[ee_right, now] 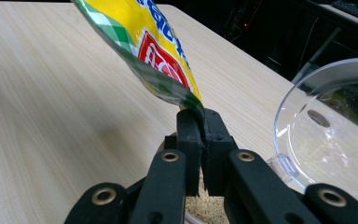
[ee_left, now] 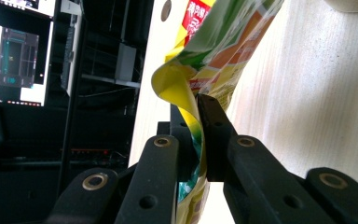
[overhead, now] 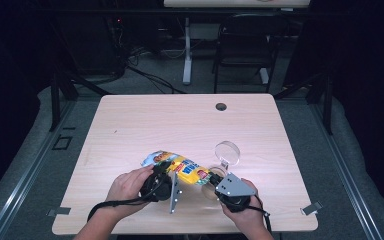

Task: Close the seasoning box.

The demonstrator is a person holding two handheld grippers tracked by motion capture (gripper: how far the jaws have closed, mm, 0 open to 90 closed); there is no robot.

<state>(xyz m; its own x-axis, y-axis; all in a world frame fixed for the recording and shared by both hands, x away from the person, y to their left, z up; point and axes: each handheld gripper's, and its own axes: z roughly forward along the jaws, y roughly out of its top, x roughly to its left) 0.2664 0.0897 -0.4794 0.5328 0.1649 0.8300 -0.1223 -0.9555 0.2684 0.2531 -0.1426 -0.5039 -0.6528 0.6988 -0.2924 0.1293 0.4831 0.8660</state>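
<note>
I see one packet [overhead: 180, 167], a glossy yellow pouch with green checked edging, red label patches and blue lettering, held just above the near middle of the tabletop [overhead: 130, 125]. Its film is creased and folded where it is pinched. My left gripper [ee_left: 199, 105] is closed on one folded yellow edge of the packet, jaws clamped with the film between them. My right gripper [ee_right: 201, 116] is closed on the opposite end, biting the green-edged corner. In the high view both hands come in from the near edge, left hand [overhead: 126, 186] and right hand [overhead: 247, 212] gripping their tools with the packet stretched between them. One clear round lid [overhead: 227, 152] sits just beyond the right gripper. Count: one packet, one lid, two grippers.
</note>
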